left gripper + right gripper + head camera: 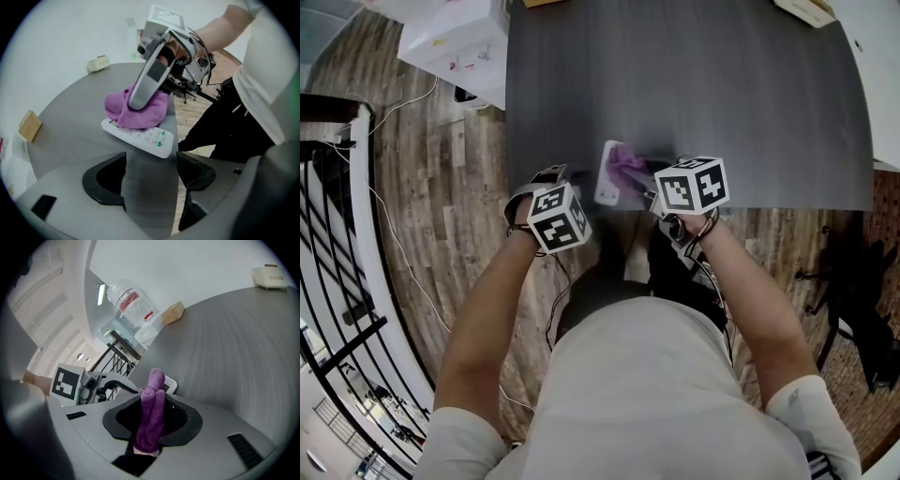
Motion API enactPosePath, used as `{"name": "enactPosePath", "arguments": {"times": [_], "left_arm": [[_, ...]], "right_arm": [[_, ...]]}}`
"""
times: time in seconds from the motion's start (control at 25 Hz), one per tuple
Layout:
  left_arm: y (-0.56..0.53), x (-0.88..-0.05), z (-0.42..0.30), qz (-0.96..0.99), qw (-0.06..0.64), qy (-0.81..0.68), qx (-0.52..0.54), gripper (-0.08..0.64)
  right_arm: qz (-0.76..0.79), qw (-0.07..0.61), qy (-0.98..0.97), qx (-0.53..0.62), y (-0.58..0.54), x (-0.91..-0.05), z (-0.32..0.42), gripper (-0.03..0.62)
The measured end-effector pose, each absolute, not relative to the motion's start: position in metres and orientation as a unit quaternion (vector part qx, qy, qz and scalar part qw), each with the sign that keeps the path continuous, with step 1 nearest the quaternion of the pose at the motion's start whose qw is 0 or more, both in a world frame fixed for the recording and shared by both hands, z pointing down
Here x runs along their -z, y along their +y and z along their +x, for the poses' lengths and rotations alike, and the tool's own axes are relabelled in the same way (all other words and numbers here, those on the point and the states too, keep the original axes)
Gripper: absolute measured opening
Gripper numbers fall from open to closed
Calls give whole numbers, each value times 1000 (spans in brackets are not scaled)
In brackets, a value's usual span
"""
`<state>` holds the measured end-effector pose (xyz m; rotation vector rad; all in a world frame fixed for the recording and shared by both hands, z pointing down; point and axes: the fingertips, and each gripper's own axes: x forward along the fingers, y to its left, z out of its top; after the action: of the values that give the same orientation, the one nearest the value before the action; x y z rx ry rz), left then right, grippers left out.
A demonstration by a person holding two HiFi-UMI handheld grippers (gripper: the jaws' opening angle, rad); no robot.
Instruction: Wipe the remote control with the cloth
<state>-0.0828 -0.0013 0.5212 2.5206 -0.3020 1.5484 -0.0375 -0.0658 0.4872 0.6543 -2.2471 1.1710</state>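
Note:
A white remote control (150,139) lies near the front edge of the dark grey table (70,126), also in the head view (606,180). A purple cloth (140,108) is draped over its far end. My right gripper (136,101) is shut on the cloth (152,420), which bunches up between its jaws, and it presses the cloth down onto the remote (170,384). My left gripper (150,180) hovers open just short of the remote's near end, with nothing between its jaws. In the head view the left gripper (549,178) sits left of the remote at the table's edge.
A tan block (29,125) and a small white box (97,63) sit far back on the table. A clear plastic bag (136,305) stands beyond the tan block. Wooden floor (441,187), a white box (455,42) and a black railing (337,234) lie to the left.

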Motion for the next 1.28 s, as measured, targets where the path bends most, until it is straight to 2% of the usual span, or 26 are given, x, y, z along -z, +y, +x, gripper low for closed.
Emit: {"name": "enactPosePath", "arguments": {"times": [0.4,0.88,1.28], "left_arm": [[7,-514,-66,869,116,-126,-464,316],[7,-517,-67,877,145,-138,-437,316],[-4,-502,-83,886,171,-171,-396,316]], "right_arm": [[257,278,-840,-389,-74,-480,-46,101],[293,257,-834,-391,-83,-470,-35,101],[360,257,-832,-334,-81,-437,26,101]]}}
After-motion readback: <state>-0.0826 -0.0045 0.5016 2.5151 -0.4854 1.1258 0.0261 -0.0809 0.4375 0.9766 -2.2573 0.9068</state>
